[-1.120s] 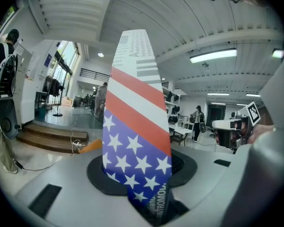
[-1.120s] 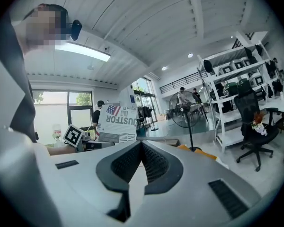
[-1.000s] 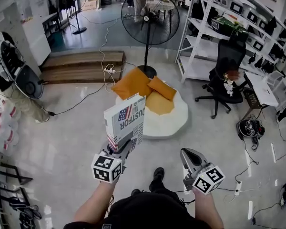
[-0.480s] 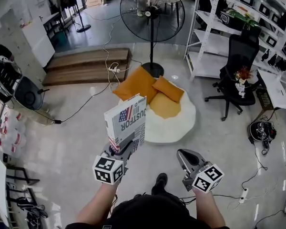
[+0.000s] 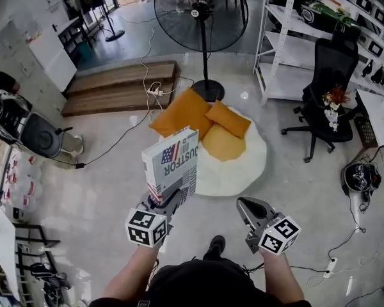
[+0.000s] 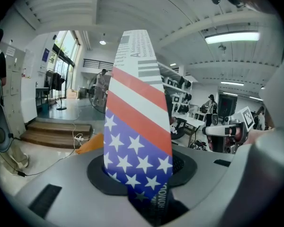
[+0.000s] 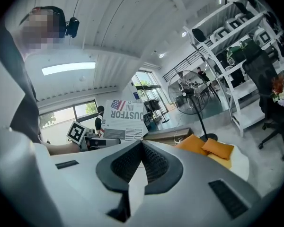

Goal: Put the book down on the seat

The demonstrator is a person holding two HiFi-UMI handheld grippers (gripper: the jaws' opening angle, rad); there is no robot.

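Note:
The book (image 5: 171,165), grey-white with a flag print and large lettering, stands upright in my left gripper (image 5: 163,203), whose jaws are shut on its lower edge. In the left gripper view the book (image 6: 138,122) fills the middle, stars and stripes facing me. The seat (image 5: 233,162) is a round white floor cushion with orange pillows (image 5: 201,120), on the floor just beyond the book. My right gripper (image 5: 246,208) hangs to the right, jaws shut with nothing between them. The right gripper view shows the book (image 7: 124,119) at left and the seat (image 7: 227,157) at right.
A tall pedestal fan (image 5: 201,18) stands behind the seat. White shelving (image 5: 294,43) and a black office chair (image 5: 326,101) are at the right. Wooden steps (image 5: 118,85) and floor cables (image 5: 115,139) lie at the left. My shoe (image 5: 212,245) shows below.
The view has shifted so the seat and fan sit slightly lower and farther right. The book and both grippers hold the same pose in front of me.

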